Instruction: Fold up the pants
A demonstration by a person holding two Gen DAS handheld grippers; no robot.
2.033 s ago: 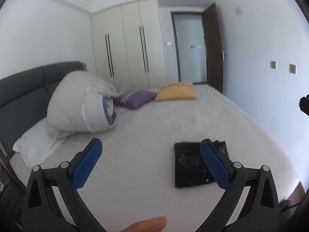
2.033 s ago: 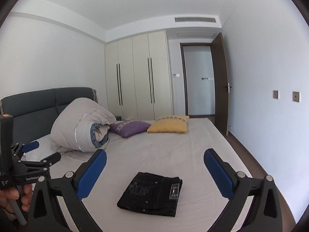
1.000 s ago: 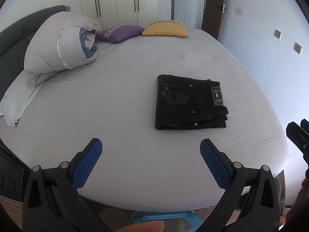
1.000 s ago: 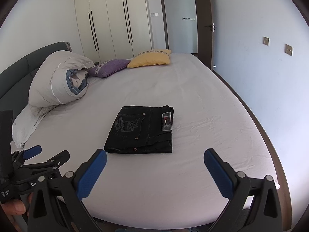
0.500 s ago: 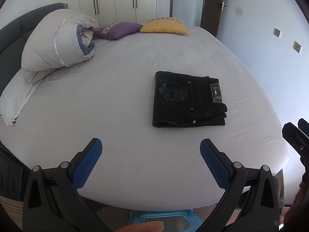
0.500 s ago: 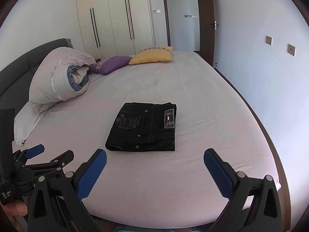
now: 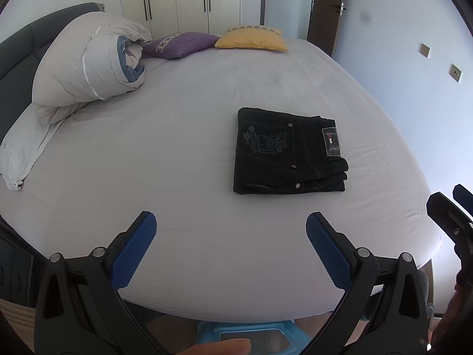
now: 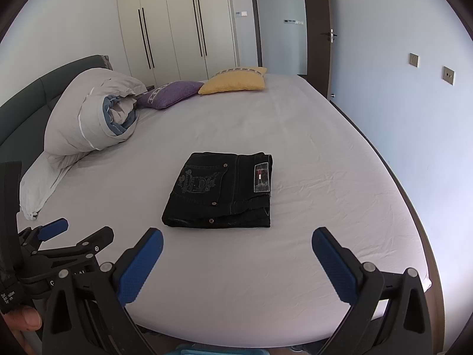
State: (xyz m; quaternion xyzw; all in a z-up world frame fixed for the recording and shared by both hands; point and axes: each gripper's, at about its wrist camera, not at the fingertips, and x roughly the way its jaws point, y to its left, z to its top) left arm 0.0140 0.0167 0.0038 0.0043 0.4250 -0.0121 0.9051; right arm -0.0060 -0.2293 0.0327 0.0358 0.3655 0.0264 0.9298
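Here, folded pants point(image 8: 220, 190) flat on bed point(image 8: 295, 266), waistband rightward

we see the black pants point(image 8: 220, 192) folded flat on the bed point(image 8: 310, 153). our right gripper point(image 8: 236, 247) hangs wide apart above the near edge, and the left gripper point(image 8: 77, 232) sits lower left, also spread.

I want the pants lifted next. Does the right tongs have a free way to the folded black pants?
Probably yes: the right tongs hang open, the folded black pants lie just ahead, and only bare bed sheet lies between.
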